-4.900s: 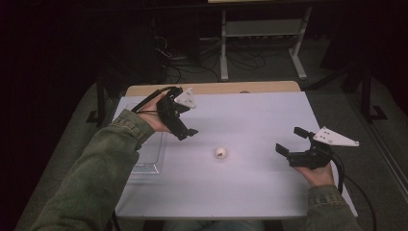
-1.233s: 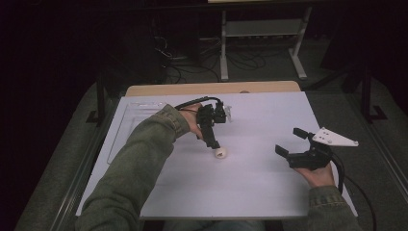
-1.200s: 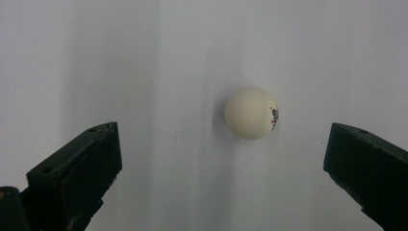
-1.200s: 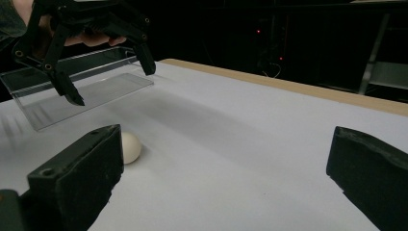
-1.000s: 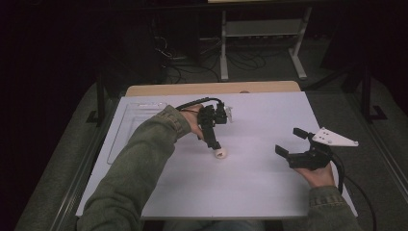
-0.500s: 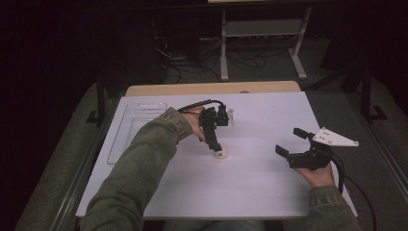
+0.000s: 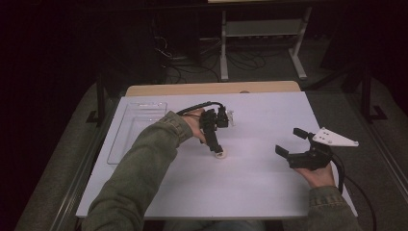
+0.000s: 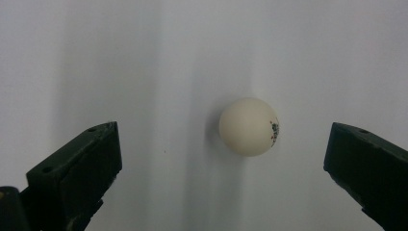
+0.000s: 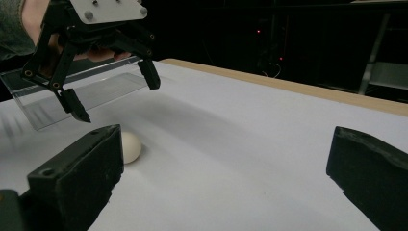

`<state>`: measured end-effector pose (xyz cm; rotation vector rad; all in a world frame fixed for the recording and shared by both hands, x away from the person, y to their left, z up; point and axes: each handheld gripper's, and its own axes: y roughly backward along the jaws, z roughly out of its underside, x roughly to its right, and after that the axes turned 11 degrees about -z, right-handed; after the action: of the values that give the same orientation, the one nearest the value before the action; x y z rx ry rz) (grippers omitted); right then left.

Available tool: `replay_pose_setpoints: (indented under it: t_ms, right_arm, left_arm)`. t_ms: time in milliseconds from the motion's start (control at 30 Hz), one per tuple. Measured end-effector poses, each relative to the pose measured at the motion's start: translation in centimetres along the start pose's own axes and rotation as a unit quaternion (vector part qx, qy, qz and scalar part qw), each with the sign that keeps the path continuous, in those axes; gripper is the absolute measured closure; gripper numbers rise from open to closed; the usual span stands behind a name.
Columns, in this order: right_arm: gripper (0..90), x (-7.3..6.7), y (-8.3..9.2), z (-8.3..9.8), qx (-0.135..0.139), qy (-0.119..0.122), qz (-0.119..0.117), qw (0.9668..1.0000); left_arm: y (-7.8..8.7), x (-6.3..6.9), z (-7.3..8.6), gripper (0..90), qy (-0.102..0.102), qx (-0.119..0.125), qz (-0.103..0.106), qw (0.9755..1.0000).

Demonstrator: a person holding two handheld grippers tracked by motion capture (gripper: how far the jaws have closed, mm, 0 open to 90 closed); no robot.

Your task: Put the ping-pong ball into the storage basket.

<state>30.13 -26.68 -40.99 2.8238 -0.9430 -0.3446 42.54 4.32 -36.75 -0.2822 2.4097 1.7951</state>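
Note:
A small white ball with a dark mark lies near the middle of the white table. My left gripper points steeply down at it, tips just above and around it. In the left gripper view the ball sits on the table between the two wide-apart jaws, nearer the right one, touching neither. From the right gripper view, the left gripper hangs open over the ball. My right gripper rests open at the table's right, nothing between its jaws.
A clear plastic tray lies along the left side of the table, also seen as the tray behind the left gripper. A wooden strip marks the far edge. Dark floor, cables and a metal stand lie beyond.
The left gripper came from over the tray to the ball, then sank slightly toward it during the last second. The ball and the right gripper have stayed put.

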Motion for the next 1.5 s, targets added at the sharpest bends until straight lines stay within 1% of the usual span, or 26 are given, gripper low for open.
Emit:
replay_pose_setpoints:
  t_ms: [100, 267, 333, 567, 767, 1000, 1100, 1233, 1433, 1467, 1500]
  right_arm:
    - [0.0, 0.0, 0.0, 0.0, 0.000, 0.000, 0.000, 1.0000]
    - [0.0, 0.0, -0.1, 0.0, -0.002, 0.000, -0.001, 1.0000]
    - [0.0, 0.0, -0.1, 0.0, -0.002, 0.000, -0.001, 1.0000]
    - [0.0, 0.0, -0.1, 0.0, -0.002, 0.000, -0.001, 1.0000]
    - [0.0, 0.0, -0.1, 0.0, -0.002, 0.000, -0.002, 1.0000]
    - [0.0, 0.0, -0.1, 0.0, -0.004, 0.001, -0.002, 1.0000]
    - [0.0, 0.0, -0.1, 0.0, -0.004, 0.000, -0.002, 1.0000]
    - [0.0, 0.0, -0.1, 0.0, -0.003, 0.000, -0.003, 1.0000]
    - [0.0, 0.0, -0.1, 0.0, -0.003, 0.000, -0.003, 1.0000]
    - [0.0, 0.0, -0.1, 0.0, -0.004, 0.000, -0.003, 1.0000]
    - [0.0, 0.0, -0.1, 0.0, -0.003, 0.000, -0.004, 1.0000]
  left_arm:
    - [-0.2, 0.2, 0.3, 0.0, 0.000, -0.002, 0.001, 1.0000]
    - [-0.2, 0.2, 0.4, 0.0, 0.007, 0.012, 0.002, 0.9999]
    - [-0.3, 0.4, 0.6, 0.0, 0.006, 0.011, -0.001, 0.9999]
    - [-0.6, 1.0, 0.7, 0.0, 0.002, 0.021, 0.002, 0.9998]
    - [-1.0, 1.3, 1.1, 0.0, 0.006, 0.022, 0.005, 0.9997]
    - [-1.2, 1.4, 1.2, 0.0, 0.008, 0.025, 0.000, 0.9996]
    - [-1.3, 1.5, 1.2, 0.0, 0.006, 0.024, 0.003, 0.9997]
    - [-1.4, 1.5, 1.3, 0.0, 0.009, 0.025, 0.004, 0.9996]
    - [-1.6, 1.5, 1.4, 0.0, 0.008, 0.026, 0.006, 0.9996]
    - [-1.7, 1.6, 1.4, 0.0, 0.011, 0.027, 0.006, 0.9996]
    - [-1.8, 1.6, 1.5, 0.0, 0.007, 0.024, 0.006, 0.9997]
